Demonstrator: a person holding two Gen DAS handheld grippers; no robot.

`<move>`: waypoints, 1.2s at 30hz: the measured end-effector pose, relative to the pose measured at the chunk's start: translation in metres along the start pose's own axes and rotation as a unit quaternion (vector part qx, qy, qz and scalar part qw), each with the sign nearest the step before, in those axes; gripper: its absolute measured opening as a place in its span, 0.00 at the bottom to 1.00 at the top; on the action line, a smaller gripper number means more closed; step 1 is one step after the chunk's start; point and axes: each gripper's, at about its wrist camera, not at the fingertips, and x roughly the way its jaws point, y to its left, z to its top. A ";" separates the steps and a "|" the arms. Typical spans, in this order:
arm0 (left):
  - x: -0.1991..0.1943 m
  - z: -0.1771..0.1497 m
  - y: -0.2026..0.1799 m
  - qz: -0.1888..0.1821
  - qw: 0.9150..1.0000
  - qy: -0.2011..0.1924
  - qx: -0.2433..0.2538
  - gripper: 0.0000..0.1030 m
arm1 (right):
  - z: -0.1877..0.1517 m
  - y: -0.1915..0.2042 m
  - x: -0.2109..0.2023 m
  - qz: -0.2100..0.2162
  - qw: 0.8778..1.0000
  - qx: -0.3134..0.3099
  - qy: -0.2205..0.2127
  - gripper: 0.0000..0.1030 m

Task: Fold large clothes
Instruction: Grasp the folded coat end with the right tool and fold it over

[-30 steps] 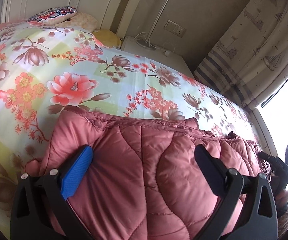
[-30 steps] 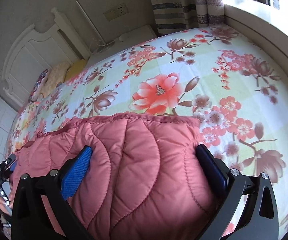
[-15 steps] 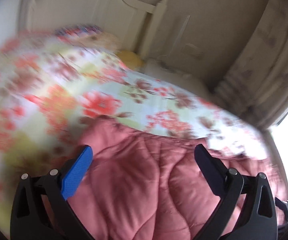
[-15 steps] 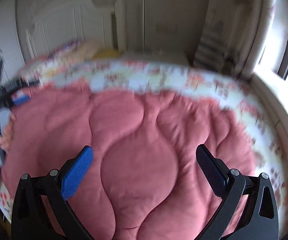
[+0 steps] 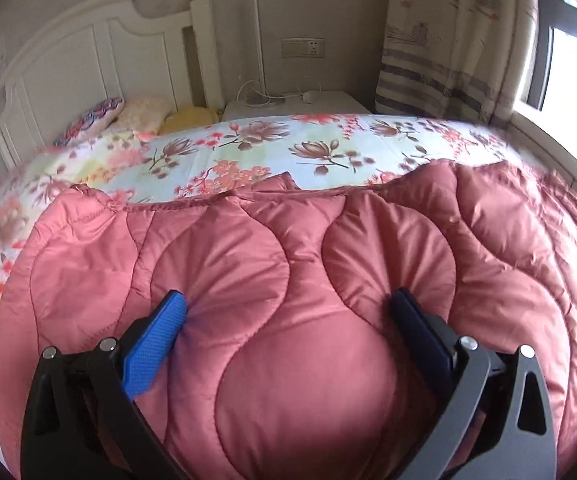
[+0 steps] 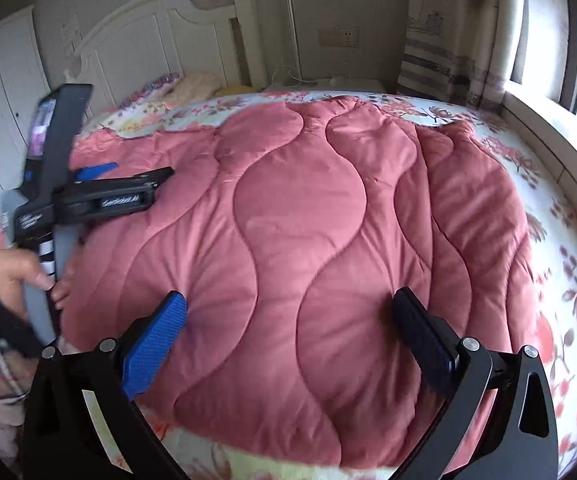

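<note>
Both claws, the left gripper (image 5: 286, 314) and right gripper (image 6: 288, 312), spread wide and pressed into a pink quilted coat (image 6: 308, 240) lying mid-bed on the floral bedsheet (image 6: 568, 280), apparently flattening it.

We hold both grippers level, jaws spread wide: the left gripper (image 5: 288, 312) reaching forward, gripped by our left hand (image 6: 24, 276), the right gripper (image 6: 288, 312) alongside it.

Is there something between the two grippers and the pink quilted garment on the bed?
Nothing visible. The left gripper and right gripper both stand open with fingers pressed straight into the pink quilted garment, which lies on the floral bedsheet.
</note>
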 end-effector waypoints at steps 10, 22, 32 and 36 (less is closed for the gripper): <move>0.002 -0.003 0.003 0.000 1.000 0.001 -0.003 0.98 | -0.073 -0.014 -0.025 0.125 0.983 0.133 0.000 0.96; 0.005 -0.002 0.007 -0.010 1.000 0.011 -0.011 0.98 | -0.026 -0.056 0.017 0.110 0.936 0.320 -0.092 0.96; -0.016 -0.015 -0.009 0.028 1.000 -0.005 -0.003 0.98 | -0.017 -0.048 -0.005 0.149 0.941 0.267 -0.149 0.32; -0.041 -0.020 -0.046 0.009 0.999 -0.015 0.041 0.98 | -0.040 -0.054 -0.043 0.131 0.948 0.230 -0.177 0.32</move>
